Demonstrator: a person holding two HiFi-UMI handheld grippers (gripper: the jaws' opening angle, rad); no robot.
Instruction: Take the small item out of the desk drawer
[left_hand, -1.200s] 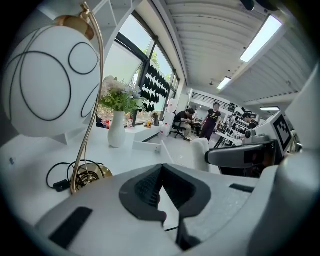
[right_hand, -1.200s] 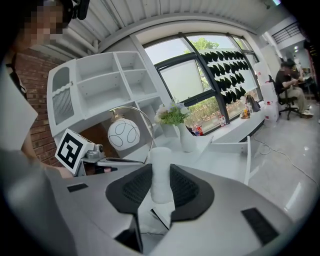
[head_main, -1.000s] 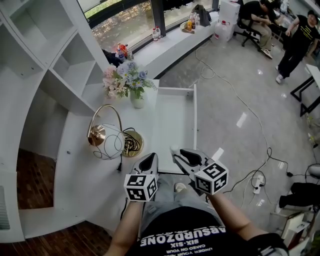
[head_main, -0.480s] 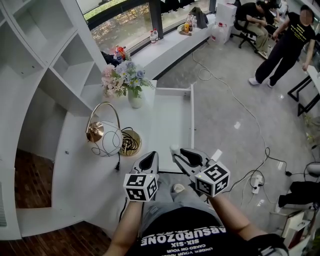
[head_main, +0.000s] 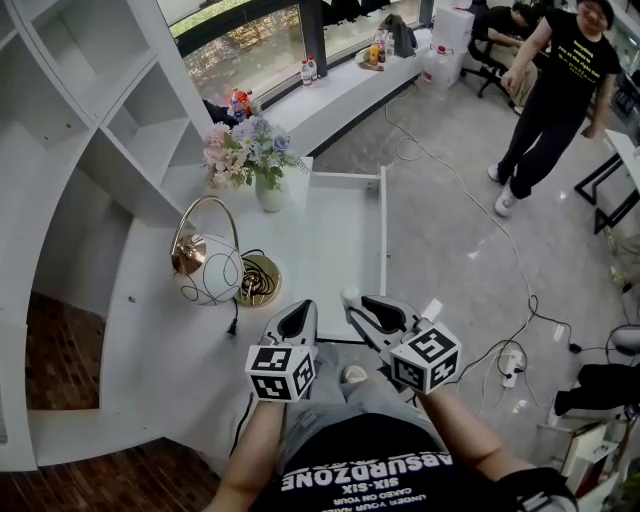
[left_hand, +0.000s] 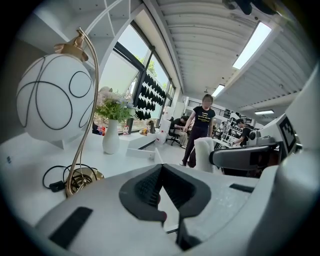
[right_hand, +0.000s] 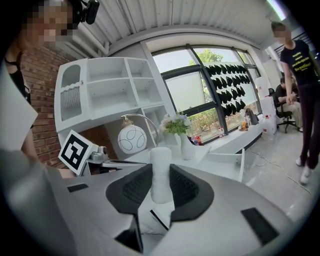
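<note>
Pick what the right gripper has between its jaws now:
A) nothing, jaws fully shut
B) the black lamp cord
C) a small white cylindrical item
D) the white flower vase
C: the right gripper view shows the small white cylindrical item standing upright in the right gripper, with both jaws pressed against its sides.

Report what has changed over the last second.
Only the standing person in black clothes moved, stepping leftward in the head view. The right gripper stays clamped on the small white cylinder, the left gripper stays shut and empty, and the white desk drawer stays open.
</note>
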